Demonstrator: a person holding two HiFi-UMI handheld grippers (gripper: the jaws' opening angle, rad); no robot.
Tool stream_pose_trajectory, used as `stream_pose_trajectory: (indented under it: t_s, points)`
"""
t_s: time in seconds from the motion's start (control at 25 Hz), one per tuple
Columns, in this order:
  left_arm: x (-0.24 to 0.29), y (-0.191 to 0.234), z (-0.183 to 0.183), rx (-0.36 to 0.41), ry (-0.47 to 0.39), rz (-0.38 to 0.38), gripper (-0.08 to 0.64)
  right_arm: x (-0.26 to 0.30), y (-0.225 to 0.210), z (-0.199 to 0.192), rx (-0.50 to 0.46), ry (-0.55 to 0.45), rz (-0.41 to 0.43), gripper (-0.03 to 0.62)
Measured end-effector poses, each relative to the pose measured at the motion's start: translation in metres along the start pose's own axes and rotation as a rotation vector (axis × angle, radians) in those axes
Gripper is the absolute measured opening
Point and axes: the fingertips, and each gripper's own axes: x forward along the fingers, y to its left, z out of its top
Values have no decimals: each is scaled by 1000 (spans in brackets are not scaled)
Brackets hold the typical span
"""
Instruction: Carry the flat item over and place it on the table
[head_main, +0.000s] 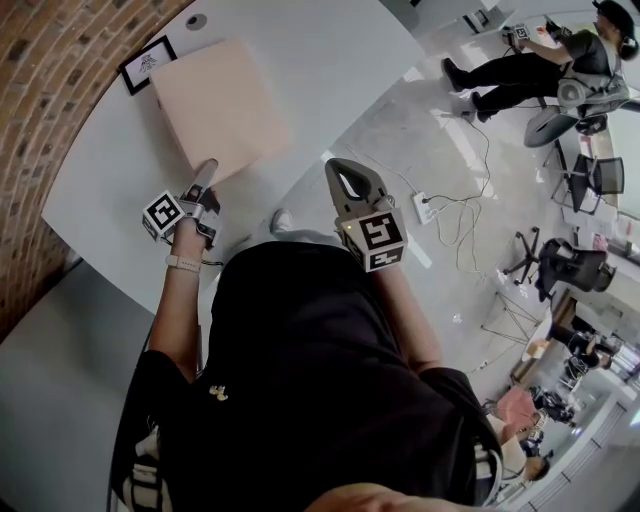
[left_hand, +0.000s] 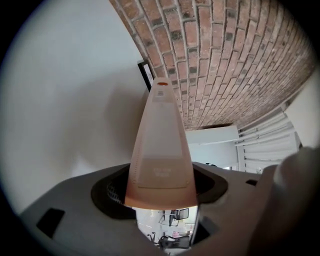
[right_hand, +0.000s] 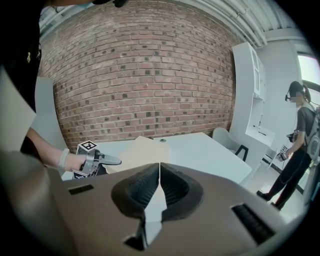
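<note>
Now my left arm stretches forward, left gripper (head_main: 207, 172) clamped on the flat item's (head_main: 222, 105) near corner, flat over the table (head_main: 330, 50). Right gripper (head_main: 345, 180), closed and empty, hangs by my chest.

The flat board (head_main: 218, 105) lies on the counter (head_main: 330, 50), its near corner between the jaws of the left gripper (head_main: 205, 172). Behind it, a picture frame (head_main: 147, 62) sits by the brick wall (head_main: 50, 90). The right gripper (head_main: 350, 185) is right of the counter, over the floor (head_main: 440, 130).

Red brick wall (right_hand: 140, 75) behind a white table (head_main: 330, 50), pale floor (head_main: 400, 160).
</note>
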Motion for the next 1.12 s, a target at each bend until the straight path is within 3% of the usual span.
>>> stream_pose_trajectory:
  t_s: [0.48,0.76,1.12]
  points:
    - [-5,17,15,125,-30,105,314,2,8,-9,11,35,-12,14]
    - [-11,27,30,262,-91,182,346,1,10,-11,13,37,-16,14]
    - [-17,25,43,388,-165,225,360,-2,12,-11,8,39,-18,14]
